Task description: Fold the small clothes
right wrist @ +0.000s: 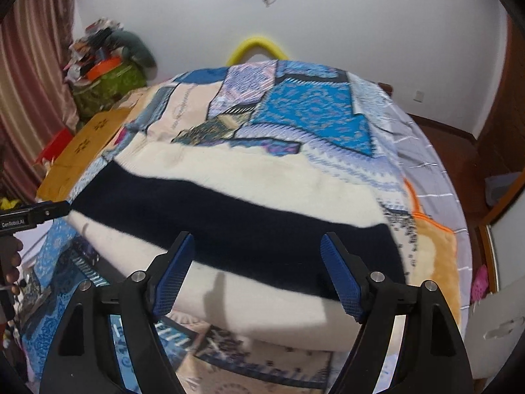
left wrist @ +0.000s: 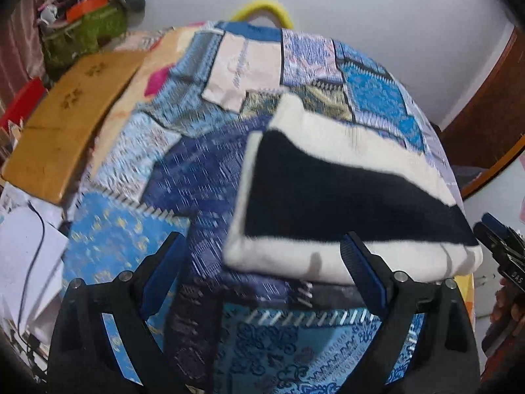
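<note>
The folded cream and black garment (right wrist: 249, 210) is lying flat on the blue patchwork bedspread (left wrist: 183, 170), a broad black band running across it between cream edges. In my right wrist view it is filling the middle of the bed; in my left wrist view it is sitting to the right of centre.

My right claw (right wrist: 257, 274) is hovering over the near part of the garment with its blue pads spread wide and nothing gripped between them. My left claw (left wrist: 262, 272) is also standing wide open and holding nothing, its right finger (left wrist: 361, 262) showing in front of the garment's near cream edge; I cannot tell whether it is touching.

A yellow-brown cardboard box (left wrist: 65, 121) is lying along the bed's left side, with a green bag (right wrist: 105, 88) piled with clutter beyond it and a yellow hoop (right wrist: 256, 47) poking up at the far edge against the white wall (right wrist: 377, 26)
</note>
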Demonstrator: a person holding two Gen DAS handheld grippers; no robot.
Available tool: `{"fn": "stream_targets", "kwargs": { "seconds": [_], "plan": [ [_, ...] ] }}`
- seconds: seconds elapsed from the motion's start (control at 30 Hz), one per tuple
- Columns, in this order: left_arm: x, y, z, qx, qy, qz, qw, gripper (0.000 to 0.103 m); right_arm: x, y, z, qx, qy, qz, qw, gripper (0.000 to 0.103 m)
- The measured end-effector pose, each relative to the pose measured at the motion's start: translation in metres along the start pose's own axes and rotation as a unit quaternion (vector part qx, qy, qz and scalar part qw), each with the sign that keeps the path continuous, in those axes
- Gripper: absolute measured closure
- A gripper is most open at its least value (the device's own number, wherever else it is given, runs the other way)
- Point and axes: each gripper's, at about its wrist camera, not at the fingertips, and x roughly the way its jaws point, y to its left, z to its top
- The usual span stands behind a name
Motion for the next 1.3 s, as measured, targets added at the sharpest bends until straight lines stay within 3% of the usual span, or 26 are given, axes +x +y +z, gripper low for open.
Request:
{"fn": "stream_targets", "kwargs": {
  "seconds": [0.33, 0.47, 0.63, 0.9, 1.07, 1.13, 1.3],
  "plan": [
    [0.033, -0.013, -0.018, 0.0, 0.061, -0.045, 0.9971, 0.008, 0.049, 0.035, -0.012, -0.035, 0.053, 0.014, 0.998, 0.027],
    [0.047, -0.011, -0.02, -0.022, 0.087, -0.081, 0.9927, 0.008, 0.059, 0.037, -0.017, -0.036, 0.064, 0.015, 0.997, 0.024],
    [0.053, -0.008, -0.014, -0.049, 0.089, -0.107, 0.989, 0.008, 0.06, 0.033, -0.018, -0.028, 0.065, 0.025, 0.997, 0.022],
    [0.069, -0.002, 0.001, -0.117, 0.111, -0.191, 0.9682, 0.012, 0.061, 0.036, -0.018, -0.028, 0.065, 0.026, 0.997, 0.021],
    [0.08, -0.001, 0.012, -0.139, 0.113, -0.195, 0.9644, 0.031, 0.06, 0.036, -0.018, -0.028, 0.063, 0.026, 0.997, 0.021],
    [0.084, -0.001, 0.016, -0.141, 0.108, -0.186, 0.9664, 0.048, 0.06, 0.035, -0.018, -0.027, 0.063, 0.026, 0.997, 0.021],
    [0.088, 0.004, 0.02, -0.156, 0.095, -0.172, 0.9681, 0.071, 0.056, 0.035, -0.018, -0.028, 0.06, 0.025, 0.997, 0.021]
  ]
}}
